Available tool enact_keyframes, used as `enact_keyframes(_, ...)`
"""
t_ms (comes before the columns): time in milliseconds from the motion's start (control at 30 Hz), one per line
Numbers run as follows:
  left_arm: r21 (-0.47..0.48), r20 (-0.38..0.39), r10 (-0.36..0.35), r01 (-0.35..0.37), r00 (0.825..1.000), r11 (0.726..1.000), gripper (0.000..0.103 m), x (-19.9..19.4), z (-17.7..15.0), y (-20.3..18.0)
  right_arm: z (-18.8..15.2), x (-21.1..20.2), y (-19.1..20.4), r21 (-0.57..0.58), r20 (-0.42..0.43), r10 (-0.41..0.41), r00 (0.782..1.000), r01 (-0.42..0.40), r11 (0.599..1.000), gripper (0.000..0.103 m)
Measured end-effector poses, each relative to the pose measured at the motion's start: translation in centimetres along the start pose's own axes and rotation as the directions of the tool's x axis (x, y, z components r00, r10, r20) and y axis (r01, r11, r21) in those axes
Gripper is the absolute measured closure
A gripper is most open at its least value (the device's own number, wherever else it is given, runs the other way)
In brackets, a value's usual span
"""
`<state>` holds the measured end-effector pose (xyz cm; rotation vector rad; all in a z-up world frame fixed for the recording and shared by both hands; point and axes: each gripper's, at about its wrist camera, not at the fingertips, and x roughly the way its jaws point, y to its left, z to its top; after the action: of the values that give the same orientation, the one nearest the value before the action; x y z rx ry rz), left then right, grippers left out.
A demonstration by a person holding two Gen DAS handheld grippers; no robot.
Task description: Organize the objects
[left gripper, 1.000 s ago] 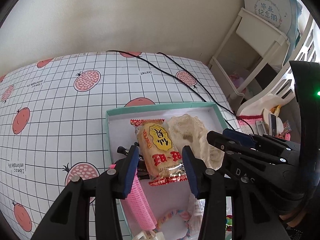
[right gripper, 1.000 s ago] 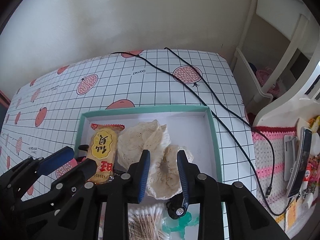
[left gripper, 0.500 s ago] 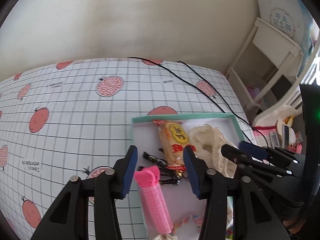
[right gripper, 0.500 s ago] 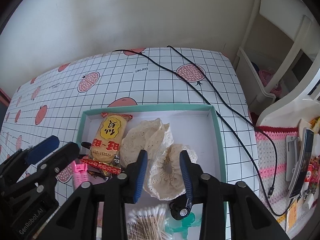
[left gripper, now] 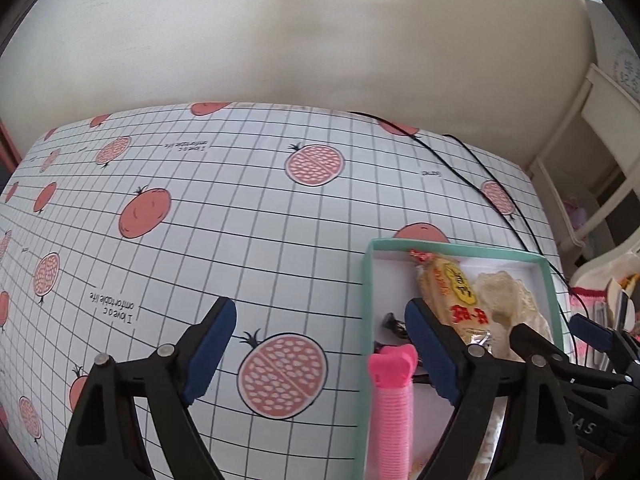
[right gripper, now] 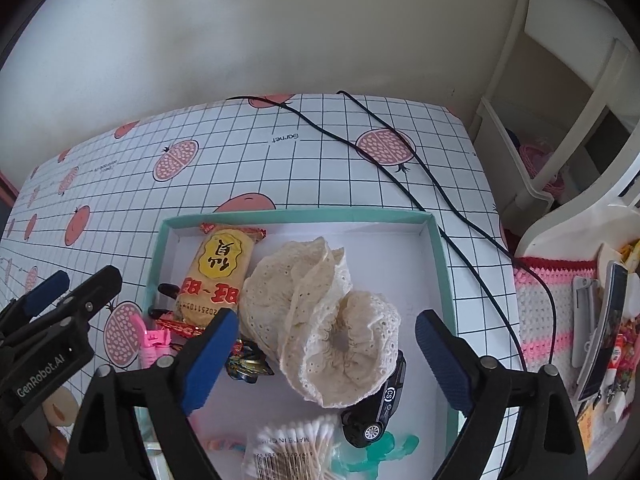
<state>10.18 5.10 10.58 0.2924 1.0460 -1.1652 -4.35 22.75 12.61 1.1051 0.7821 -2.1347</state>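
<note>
The left tongs [left gripper: 320, 344] stand spread wide and empty, tilted down over the grid-patterned bench cloth with pomegranate prints [left gripper: 224, 216]; one blue pad hangs above a printed fruit, the other reaches over the near-left corner of the shallow teal-rimmed cardboard box [right gripper: 438, 264]. The right tongs [right gripper: 326, 344] are also wide apart and hold nothing, poised above the crumpled cream lace cloth [right gripper: 320, 316] in the middle of the box.

Left of the lace lies a yellow-and-red rice cracker packet [right gripper: 218, 276] with Chinese characters and a printed number starting "2025". At the box's near-left edge a pink ribbed hair roller [left gripper: 390, 408] rests beside black hair clips [left gripper: 394, 324]. Near the lace's near side sit a black toy car [right gripper: 380, 408] marked "CS" and a clear pack of cotton swabs [right gripper: 292, 448]. The left tool's black body reads "GenRobot.AI". The cloth carries the words "Garnet" and "I love c… comfortable life". A black cable [right gripper: 420, 168] crosses the far right of the bench.
</note>
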Motion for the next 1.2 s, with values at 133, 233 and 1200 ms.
enact_keyframes(133, -0.009, -0.008, 0.020, -0.020, 1.000, 1.000, 0.007, 0.4, 0.0, 0.6, 0.0, 0.0, 0.1, 0.002, 0.001, -0.002, 1.000, 0.002, 1.000, 0.001)
enact_keyframes(233, -0.012, -0.011, 0.038, -0.038, 0.999, 0.999, 0.007, 0.6, -0.1, 1.0, 0.0, 0.0, 0.1, 0.001, 0.001, -0.001, 1.000, 0.001, 1.000, 0.000)
enact_keyframes(1200, 0.034, -0.009, 0.038, -0.038, 0.999, 0.999, 0.006, 0.8, 0.4, 1.7, -0.2, 0.3, 0.6, -0.001, -0.003, 0.001, 1.000, -0.001, 1.000, 0.000)
